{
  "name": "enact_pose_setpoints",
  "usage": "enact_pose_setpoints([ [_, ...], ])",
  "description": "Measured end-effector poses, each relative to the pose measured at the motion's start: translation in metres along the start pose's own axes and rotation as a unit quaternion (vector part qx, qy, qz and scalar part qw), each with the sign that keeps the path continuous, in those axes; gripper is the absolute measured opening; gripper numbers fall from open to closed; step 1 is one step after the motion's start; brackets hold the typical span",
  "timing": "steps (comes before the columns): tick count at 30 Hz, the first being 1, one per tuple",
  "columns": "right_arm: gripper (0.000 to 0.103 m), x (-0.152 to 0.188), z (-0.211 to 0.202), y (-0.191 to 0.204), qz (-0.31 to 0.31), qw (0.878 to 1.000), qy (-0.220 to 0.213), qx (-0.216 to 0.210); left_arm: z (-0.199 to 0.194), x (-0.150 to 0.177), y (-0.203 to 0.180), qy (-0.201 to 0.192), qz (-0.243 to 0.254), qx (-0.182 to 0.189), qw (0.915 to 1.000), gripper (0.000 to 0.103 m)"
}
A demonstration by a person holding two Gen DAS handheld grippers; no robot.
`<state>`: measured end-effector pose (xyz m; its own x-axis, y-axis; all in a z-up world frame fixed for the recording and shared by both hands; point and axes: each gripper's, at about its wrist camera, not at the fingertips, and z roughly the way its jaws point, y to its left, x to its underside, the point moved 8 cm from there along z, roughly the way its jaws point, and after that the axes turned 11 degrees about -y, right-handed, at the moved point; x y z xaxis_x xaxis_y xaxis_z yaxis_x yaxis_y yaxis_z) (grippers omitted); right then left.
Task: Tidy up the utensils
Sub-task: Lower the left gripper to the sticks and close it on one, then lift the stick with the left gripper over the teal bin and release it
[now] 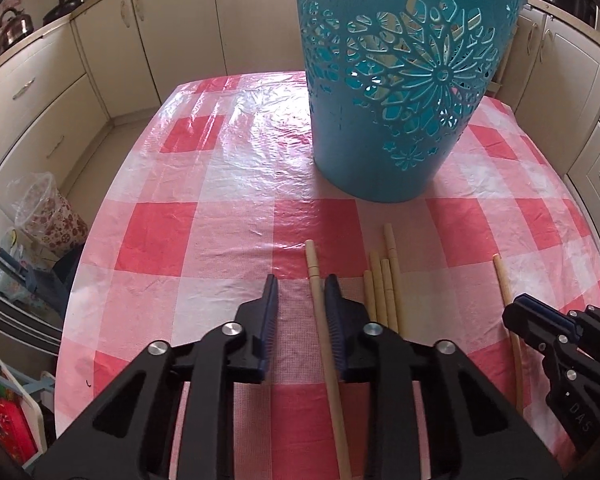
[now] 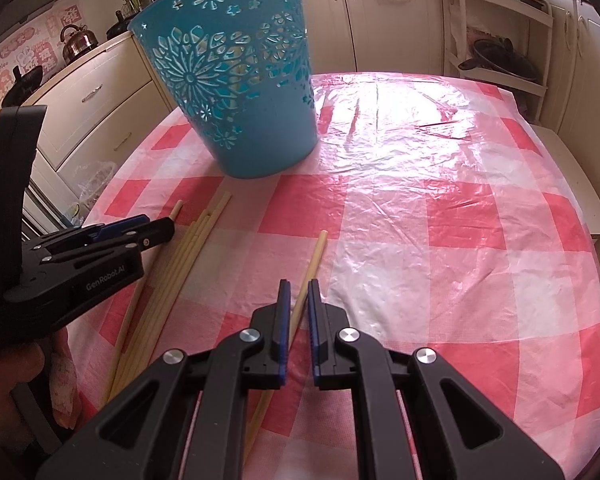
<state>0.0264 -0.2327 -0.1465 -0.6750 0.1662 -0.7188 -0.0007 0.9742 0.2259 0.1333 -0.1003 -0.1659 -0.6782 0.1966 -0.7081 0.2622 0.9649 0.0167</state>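
A blue cut-out plastic basket (image 1: 396,92) stands upright on the red-checked tablecloth (image 1: 204,236); it also shows in the right wrist view (image 2: 240,76). Wooden chopsticks lie in front of it. My left gripper (image 1: 300,292) is open, its jaws either side of one chopstick (image 1: 320,304). A bundle of several chopsticks (image 1: 384,284) lies just right of it. My right gripper (image 2: 298,300) is open with narrow jaws around a single chopstick (image 2: 312,264). The bundle (image 2: 184,252) lies to its left, beside the left gripper (image 2: 140,228).
Cream kitchen cabinets (image 1: 52,92) surround the table. A kettle (image 1: 14,26) sits on the counter. A bagged floral bin (image 1: 48,212) stands on the floor at left. A white shelf rack with pans (image 2: 500,52) stands behind the table's right side.
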Motion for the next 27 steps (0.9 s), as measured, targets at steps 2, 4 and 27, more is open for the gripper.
enact_pose_setpoints([
  [2, 0.009, 0.000, 0.000, -0.001, 0.001, 1.000, 0.000, -0.001, 0.000, 0.000, 0.000, 0.001, 0.001, 0.001, 1.0000, 0.018],
  [4, 0.010, 0.000, 0.000, -0.001, 0.001, 1.000, 0.000, -0.002, 0.001, -0.001, -0.001, 0.005, 0.000, 0.000, 1.0000, 0.019],
  [27, 0.025, -0.001, 0.004, 0.011, -0.031, 0.999, -0.005, 0.002, 0.002, -0.005, 0.005, -0.026, -0.039, 0.039, 0.9981, 0.005],
])
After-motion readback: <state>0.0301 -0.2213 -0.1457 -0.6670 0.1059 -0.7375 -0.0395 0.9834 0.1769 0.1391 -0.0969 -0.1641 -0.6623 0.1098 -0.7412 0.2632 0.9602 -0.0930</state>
